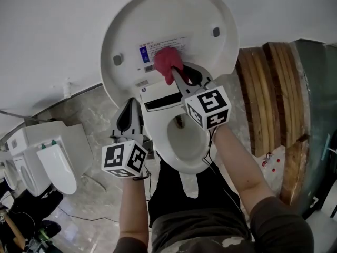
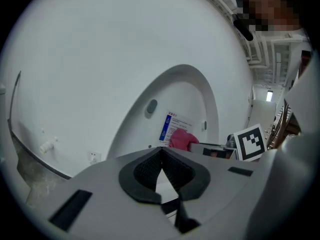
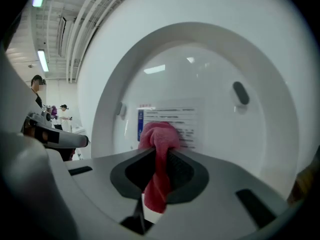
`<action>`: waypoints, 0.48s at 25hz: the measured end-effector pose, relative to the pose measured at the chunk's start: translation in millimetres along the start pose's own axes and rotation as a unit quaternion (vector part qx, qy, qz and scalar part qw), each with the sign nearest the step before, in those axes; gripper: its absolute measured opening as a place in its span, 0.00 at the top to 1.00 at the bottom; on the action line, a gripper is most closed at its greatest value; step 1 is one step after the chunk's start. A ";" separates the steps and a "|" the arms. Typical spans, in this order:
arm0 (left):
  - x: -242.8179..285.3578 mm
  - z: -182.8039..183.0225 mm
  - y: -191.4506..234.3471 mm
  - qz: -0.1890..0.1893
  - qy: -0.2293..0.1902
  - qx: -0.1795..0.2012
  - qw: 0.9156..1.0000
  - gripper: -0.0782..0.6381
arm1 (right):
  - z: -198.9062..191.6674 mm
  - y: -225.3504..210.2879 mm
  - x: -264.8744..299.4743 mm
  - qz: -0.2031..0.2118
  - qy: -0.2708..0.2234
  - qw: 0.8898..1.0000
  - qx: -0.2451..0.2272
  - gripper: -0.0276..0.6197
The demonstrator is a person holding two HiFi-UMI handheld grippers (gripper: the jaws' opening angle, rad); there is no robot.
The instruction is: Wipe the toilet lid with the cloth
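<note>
Toilet lid [image 1: 174, 15] wiping wants the right gripper [image 1: 180, 74], clamped on the red cloth [image 1: 166, 62], pressing flat in overlapping strokes; left gripper [image 1: 130, 105] empty, jaws together.

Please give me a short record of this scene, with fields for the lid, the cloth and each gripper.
toilet lid: raised, inner side facing the person
red cloth: bunched, held against the printed label on the lid
right gripper: shut on the red cloth
left gripper: shut, empty, held lower and to the left, away from the cloth
</note>
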State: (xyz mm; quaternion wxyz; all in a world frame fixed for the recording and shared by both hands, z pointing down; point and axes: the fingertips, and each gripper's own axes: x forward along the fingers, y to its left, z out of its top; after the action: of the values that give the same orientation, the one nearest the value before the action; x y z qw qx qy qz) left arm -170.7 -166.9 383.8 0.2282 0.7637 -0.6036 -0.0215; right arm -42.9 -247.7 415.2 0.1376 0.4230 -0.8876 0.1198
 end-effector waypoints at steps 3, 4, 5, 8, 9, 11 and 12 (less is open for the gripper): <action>15.6 -9.0 -24.8 -0.008 0.009 0.012 1.000 0.88 | -8.8 -39.8 -20.4 -0.030 0.002 0.999 0.017 0.89; 21.1 -11.9 -33.1 -0.012 0.010 0.013 1.000 0.88 | -11.2 -52.9 -27.2 -0.040 0.001 0.999 0.022 0.89; 26.6 -15.0 -41.3 -0.015 0.012 0.013 1.000 0.88 | -13.5 -65.5 -33.7 -0.048 0.001 0.998 0.028 0.89; 42.7 -24.9 -63.2 -0.024 0.015 0.012 1.000 0.88 | -20.2 -95.8 -49.6 -0.063 -0.001 0.997 0.051 0.89; 47.5 -28.5 -69.7 -0.027 0.016 0.011 0.999 0.88 | -22.0 -103.2 -53.6 -0.068 -0.002 0.996 0.055 0.89; 55.5 -35.8 -82.3 -0.033 0.019 0.007 0.999 0.88 | -25.3 -114.3 -60.2 -0.076 -0.001 0.995 0.057 0.89; 58.5 -39.4 -88.0 -0.036 0.020 0.005 0.999 0.88 | -26.8 -118.0 -62.8 -0.079 0.001 0.995 0.057 0.89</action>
State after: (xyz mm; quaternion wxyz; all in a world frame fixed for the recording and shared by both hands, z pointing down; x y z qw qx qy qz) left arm -62.5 -193.9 400.3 0.2361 0.7862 -0.5710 -0.0113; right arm 91.4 -266.2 429.9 0.1227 0.4985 -0.8432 0.1596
